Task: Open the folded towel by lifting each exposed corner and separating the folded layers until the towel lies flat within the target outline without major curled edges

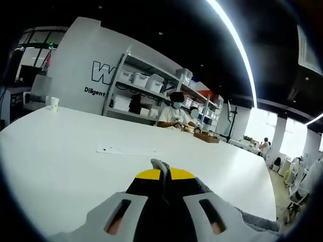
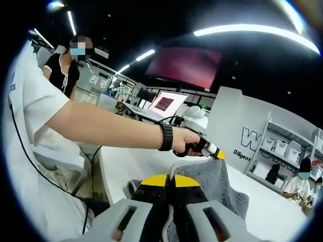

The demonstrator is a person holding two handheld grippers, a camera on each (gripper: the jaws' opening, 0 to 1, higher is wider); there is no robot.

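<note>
In the left gripper view my left gripper (image 1: 162,174) is shut on a thin fold of the grey towel (image 1: 255,220), whose cloth trails off to the lower right. In the right gripper view my right gripper (image 2: 170,182) is shut on another edge of the grey towel (image 2: 214,179). The cloth stretches up from it to the left gripper (image 2: 209,148), held in a person's hand and pinching the towel's far corner. The towel hangs over the white table (image 2: 123,166).
A faint pale rectangle with small marks (image 1: 128,149) lies on the white table (image 1: 60,151) ahead of the left jaws. A white cup (image 1: 54,103) stands at the far left. A seated person (image 1: 174,113) and shelves (image 1: 141,83) are behind the table. The holder's arm (image 2: 101,128) crosses the right gripper view.
</note>
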